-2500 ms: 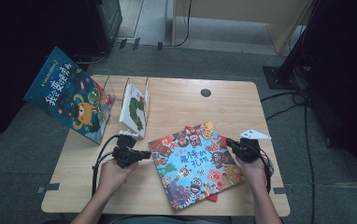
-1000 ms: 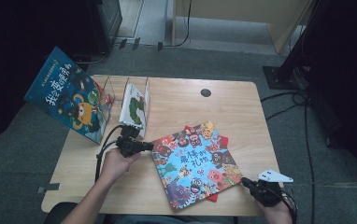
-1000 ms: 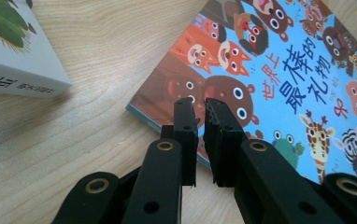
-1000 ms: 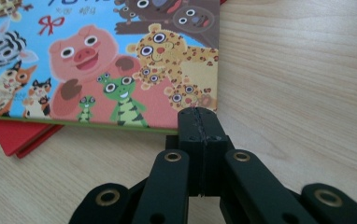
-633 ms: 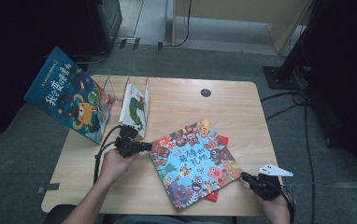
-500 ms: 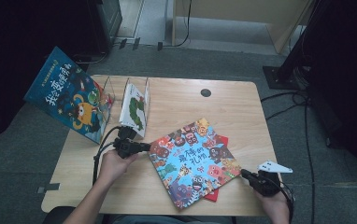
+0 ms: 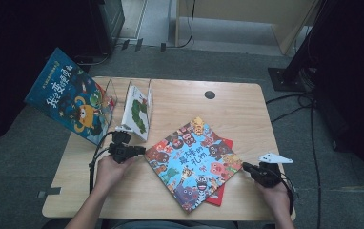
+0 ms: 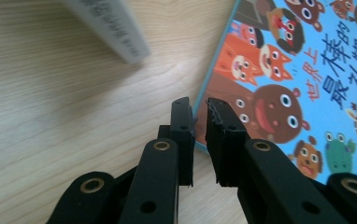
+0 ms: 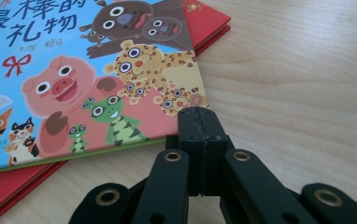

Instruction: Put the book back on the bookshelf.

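Blue animal picture book point(image 7: 194, 162) lies askew on a red book point(image 7: 223, 188) mid-surface. Your left claw point(image 8: 200, 109) stands slightly parted at its left corner, nothing pinched; your right claw point(image 9: 199, 122) is closed and empty at the right corner. Push unevenly and the top book may slide off or spin toward the surface point(image 7: 247, 109) edge.

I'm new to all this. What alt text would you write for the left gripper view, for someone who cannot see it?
A black two-jaw tool, jaws slightly apart, points at the corner edge of a blue picture book covered in cartoon animals, lying on a wooden table. A white book's corner juts in at the top.
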